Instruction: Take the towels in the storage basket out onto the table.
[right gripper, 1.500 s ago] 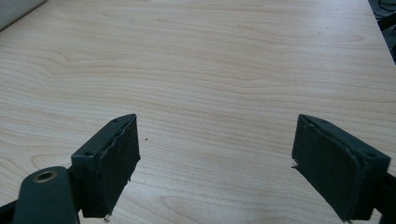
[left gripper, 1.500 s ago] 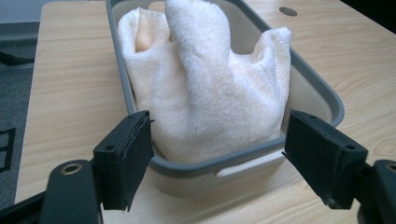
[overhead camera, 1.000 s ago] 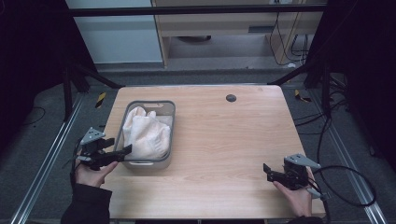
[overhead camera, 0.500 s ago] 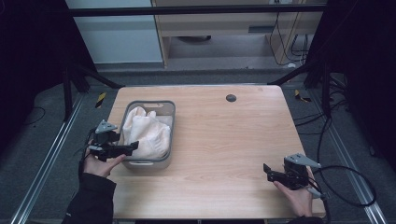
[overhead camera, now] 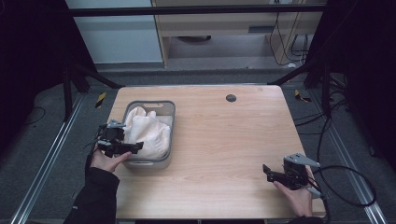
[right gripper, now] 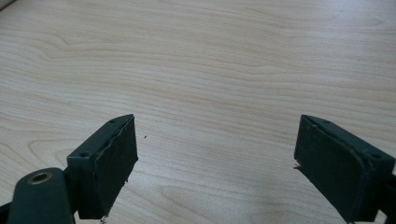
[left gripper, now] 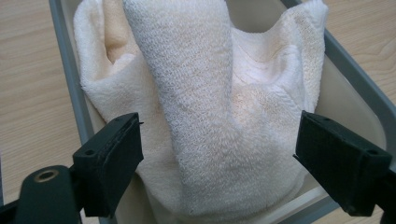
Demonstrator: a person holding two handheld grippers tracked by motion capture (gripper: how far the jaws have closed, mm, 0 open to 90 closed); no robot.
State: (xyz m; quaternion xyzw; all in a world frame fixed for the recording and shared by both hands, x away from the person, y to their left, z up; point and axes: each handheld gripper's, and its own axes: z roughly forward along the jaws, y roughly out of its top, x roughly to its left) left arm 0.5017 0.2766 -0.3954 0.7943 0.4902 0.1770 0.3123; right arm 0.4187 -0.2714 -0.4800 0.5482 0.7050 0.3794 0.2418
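A cream towel (overhead camera: 147,132) lies bunched in a grey plastic basket (overhead camera: 171,110) on the left of the wooden table (overhead camera: 224,140). My left gripper (overhead camera: 133,146) hovers over the basket's near left corner, its jaws wide apart and having just been opening. In the left gripper view a fold of the towel (left gripper: 201,116) rises between the jaws without touching either pad, and the basket's rim (left gripper: 359,84) runs down the right. My right gripper (overhead camera: 267,171) is open near the table's front right edge, over bare wood (right gripper: 215,93).
A small dark round hole (overhead camera: 230,98) sits in the tabletop near the far edge. Metal rails run along the floor on both sides of the table, and cables trail at the right. A cabinet stands beyond the far edge.
My left hand moved right from beside the basket's near left corner to above it, and its jaws spread wider. The right hand stayed still.
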